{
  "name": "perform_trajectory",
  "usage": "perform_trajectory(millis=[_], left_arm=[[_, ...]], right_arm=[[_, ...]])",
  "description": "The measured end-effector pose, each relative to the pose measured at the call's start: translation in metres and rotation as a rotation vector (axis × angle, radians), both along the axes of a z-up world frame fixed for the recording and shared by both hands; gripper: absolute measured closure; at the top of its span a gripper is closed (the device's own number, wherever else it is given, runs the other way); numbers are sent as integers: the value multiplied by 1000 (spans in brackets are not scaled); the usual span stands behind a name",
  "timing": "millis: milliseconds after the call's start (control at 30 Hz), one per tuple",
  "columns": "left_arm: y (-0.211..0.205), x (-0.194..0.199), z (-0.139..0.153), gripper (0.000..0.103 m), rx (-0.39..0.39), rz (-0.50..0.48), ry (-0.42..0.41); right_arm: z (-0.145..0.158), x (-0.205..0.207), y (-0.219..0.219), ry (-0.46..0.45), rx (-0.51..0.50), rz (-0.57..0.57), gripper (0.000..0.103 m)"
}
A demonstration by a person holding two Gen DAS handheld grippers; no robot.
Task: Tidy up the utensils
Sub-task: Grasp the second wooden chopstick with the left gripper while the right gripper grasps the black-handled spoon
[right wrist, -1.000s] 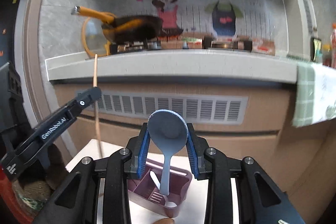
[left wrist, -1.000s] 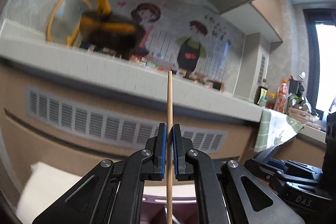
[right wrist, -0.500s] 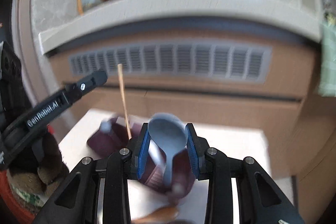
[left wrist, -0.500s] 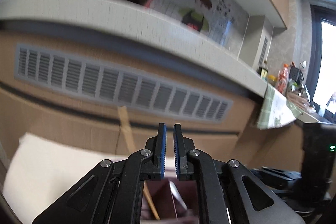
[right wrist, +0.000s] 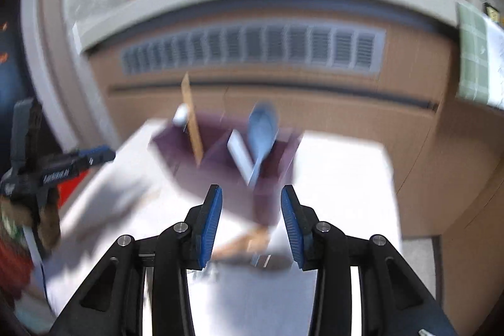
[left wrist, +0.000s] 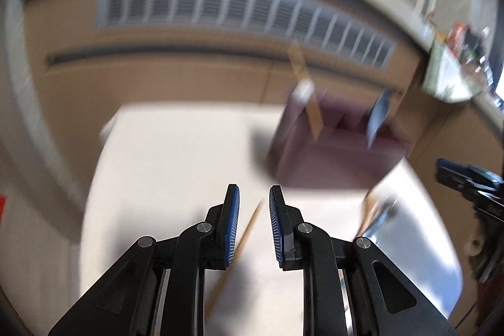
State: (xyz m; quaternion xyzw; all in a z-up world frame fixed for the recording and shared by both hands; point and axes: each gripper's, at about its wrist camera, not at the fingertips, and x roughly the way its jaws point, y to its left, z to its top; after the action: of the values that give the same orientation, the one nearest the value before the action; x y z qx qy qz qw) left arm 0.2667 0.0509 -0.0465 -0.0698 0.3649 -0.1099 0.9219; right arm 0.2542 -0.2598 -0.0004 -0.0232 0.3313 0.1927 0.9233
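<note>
A purple utensil holder (left wrist: 334, 153) (right wrist: 220, 172) stands on the white table (left wrist: 176, 166). A wooden chopstick (left wrist: 307, 96) (right wrist: 192, 122) and a blue spoon (left wrist: 378, 115) (right wrist: 261, 131) stand in it, beside a white spoon (right wrist: 241, 156). My left gripper (left wrist: 254, 194) is low over the table with its jaws opening. Nothing is pressed between them. A second chopstick (left wrist: 250, 229) lies on the table and shows through the gap. My right gripper (right wrist: 252, 191) hangs in front of the holder, jaws opening and empty. Both views are blurred.
A wood-handled metal utensil (left wrist: 378, 216) (right wrist: 245, 241) lies on the table near the holder. Behind the table are a brown cabinet front with a grey vent grille (right wrist: 252, 49) and a countertop above it. A green checked cloth (right wrist: 475, 59) hangs at the right.
Both grippers tipped down toward the table. The left let go of its chopstick and the right let go of the blue spoon; both now stand in the holder, and both jaws have widened.
</note>
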Motion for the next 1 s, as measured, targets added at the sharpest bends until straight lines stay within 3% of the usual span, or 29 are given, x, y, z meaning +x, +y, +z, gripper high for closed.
perform_trajectory(millis=[133, 300, 433, 567, 700, 1000], left_arm=[[21, -26, -33, 82, 17, 42, 87], [33, -45, -58, 82, -14, 67, 154], [26, -49, -62, 82, -27, 57, 166], [10, -54, -62, 82, -45, 12, 178], [-7, -60, -63, 82, -35, -41, 187], [-22, -22, -59, 82, 45, 13, 201]], right_arm=[[-40, -29, 25, 108, -33, 90, 66], [-79, -60, 68, 184, -83, 231, 68], [-92, -59, 93, 210, -102, 289, 79], [-96, -47, 105, 196, -124, 266, 82], [-96, -41, 99, 202, -116, 223, 92], [-102, -54, 29, 232, -44, 56, 92]])
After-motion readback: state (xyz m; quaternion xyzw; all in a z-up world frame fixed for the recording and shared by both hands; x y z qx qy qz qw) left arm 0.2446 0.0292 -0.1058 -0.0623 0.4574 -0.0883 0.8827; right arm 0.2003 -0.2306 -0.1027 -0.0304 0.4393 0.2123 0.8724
